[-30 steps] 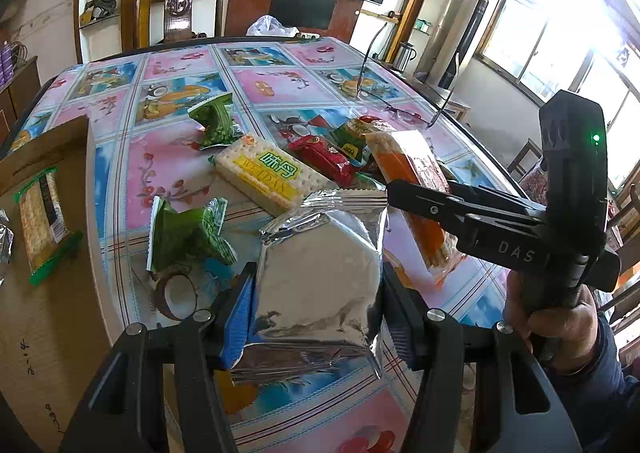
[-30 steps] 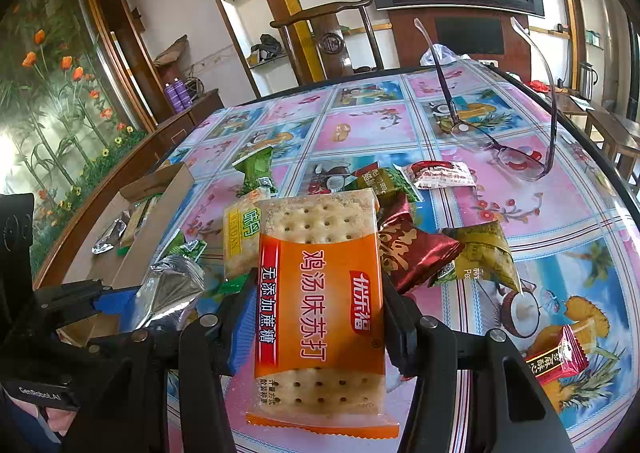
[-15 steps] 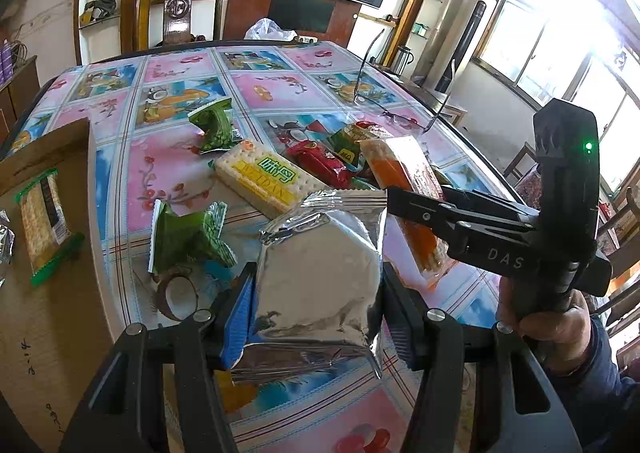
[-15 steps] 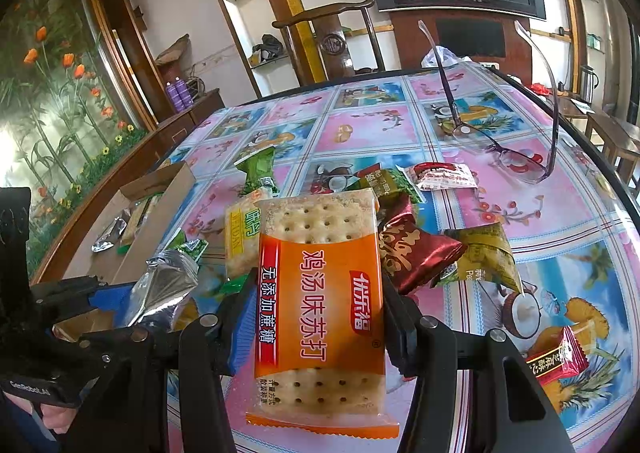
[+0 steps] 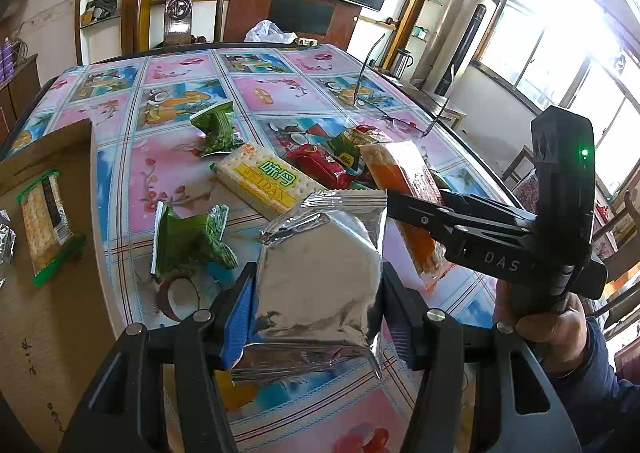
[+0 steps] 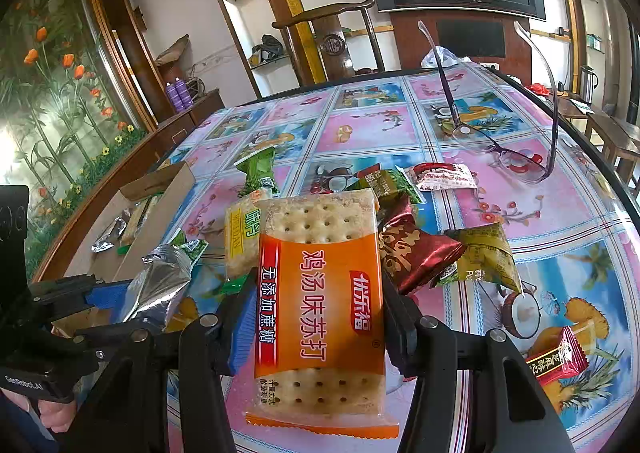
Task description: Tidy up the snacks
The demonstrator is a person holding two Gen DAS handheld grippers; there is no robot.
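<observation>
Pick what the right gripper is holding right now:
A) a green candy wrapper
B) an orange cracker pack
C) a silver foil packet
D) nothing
B: in the right wrist view the right gripper has its fingers pressed on both sides of the orange cracker pack; the silver foil packet sits in the left gripper.

A silver foil pouch (image 5: 320,277), crinkled and unlabelled, sits upright between the left claw's (image 5: 316,313) blue pads, held above the worktop's (image 5: 280,93) near edge. An orange-banded cracker pack (image 6: 320,301) with clear ends showing pale crackers stands lengthwise in the right claw (image 6: 316,321). A yellow-labelled cracker pack (image 5: 260,181), two green wrappers (image 5: 188,237), red and olive packets (image 6: 416,249) lie clustered mid-worktop. A cardboard box (image 5: 52,293) at the left edge holds one green-trimmed cracker pack (image 5: 44,221).
</observation>
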